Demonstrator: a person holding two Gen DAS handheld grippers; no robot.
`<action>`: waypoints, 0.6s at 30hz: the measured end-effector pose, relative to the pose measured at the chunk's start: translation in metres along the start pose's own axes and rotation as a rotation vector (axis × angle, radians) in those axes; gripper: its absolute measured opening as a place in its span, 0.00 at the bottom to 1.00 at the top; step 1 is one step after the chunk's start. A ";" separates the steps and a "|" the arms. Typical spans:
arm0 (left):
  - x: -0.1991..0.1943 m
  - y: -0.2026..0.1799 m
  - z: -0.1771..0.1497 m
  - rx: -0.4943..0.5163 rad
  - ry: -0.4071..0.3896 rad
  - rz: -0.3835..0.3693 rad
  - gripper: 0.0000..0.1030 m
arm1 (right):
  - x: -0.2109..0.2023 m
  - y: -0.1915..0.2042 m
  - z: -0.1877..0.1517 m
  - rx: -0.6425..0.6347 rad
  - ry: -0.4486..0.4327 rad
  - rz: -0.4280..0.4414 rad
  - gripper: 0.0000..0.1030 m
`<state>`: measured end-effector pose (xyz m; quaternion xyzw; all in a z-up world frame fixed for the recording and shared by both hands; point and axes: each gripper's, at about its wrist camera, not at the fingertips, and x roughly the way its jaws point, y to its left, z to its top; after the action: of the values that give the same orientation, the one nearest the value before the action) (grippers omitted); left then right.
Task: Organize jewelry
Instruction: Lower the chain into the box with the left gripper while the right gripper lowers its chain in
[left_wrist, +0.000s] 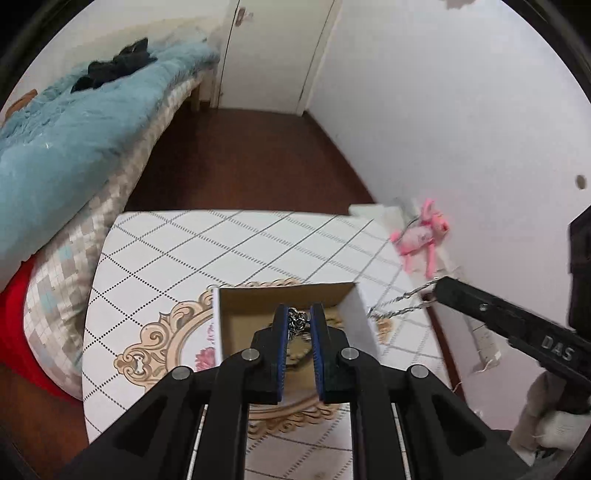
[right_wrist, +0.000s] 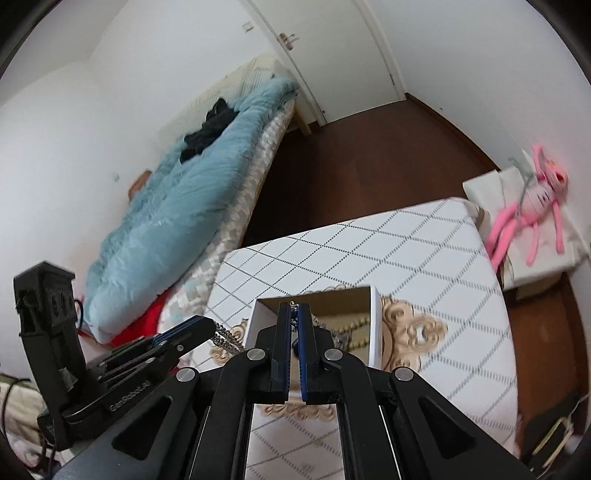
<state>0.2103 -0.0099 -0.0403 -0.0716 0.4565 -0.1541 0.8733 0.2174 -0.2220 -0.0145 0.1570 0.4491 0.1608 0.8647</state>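
Observation:
A small open cardboard box (left_wrist: 341, 297) with white outer walls stands on the patterned table (left_wrist: 221, 243). My left gripper (left_wrist: 299, 314) is shut on a chunky silver chain (left_wrist: 296, 319) and holds it over the box. My right gripper (right_wrist: 294, 310) is shut on a thin twisted silver chain (left_wrist: 400, 304) that hangs beside the box's right wall; in the right wrist view only a bit of it (right_wrist: 293, 314) shows between the pads. The box (right_wrist: 376, 325) holds other jewelry, a beaded strand (right_wrist: 354, 328) among it. The left gripper (right_wrist: 212, 326) and its chain (right_wrist: 227, 338) show at left.
A bed with a blue fluffy blanket (left_wrist: 74, 129) stands left of the table. A pink plush toy (left_wrist: 424, 236) lies on a white box by the wall at right. Dark wooden floor (left_wrist: 240, 162) lies beyond the table's far edge.

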 end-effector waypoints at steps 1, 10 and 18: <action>0.008 0.004 0.002 0.001 0.022 0.007 0.09 | 0.006 0.001 0.002 -0.006 0.012 -0.008 0.03; 0.060 0.028 0.003 -0.035 0.179 0.128 0.11 | 0.056 -0.008 0.000 -0.020 0.188 -0.055 0.04; 0.062 0.037 0.004 -0.066 0.163 0.243 0.68 | 0.093 -0.021 -0.008 -0.047 0.328 -0.158 0.05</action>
<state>0.2545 0.0042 -0.0958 -0.0319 0.5360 -0.0375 0.8428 0.2642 -0.2009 -0.0957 0.0728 0.5914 0.1260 0.7931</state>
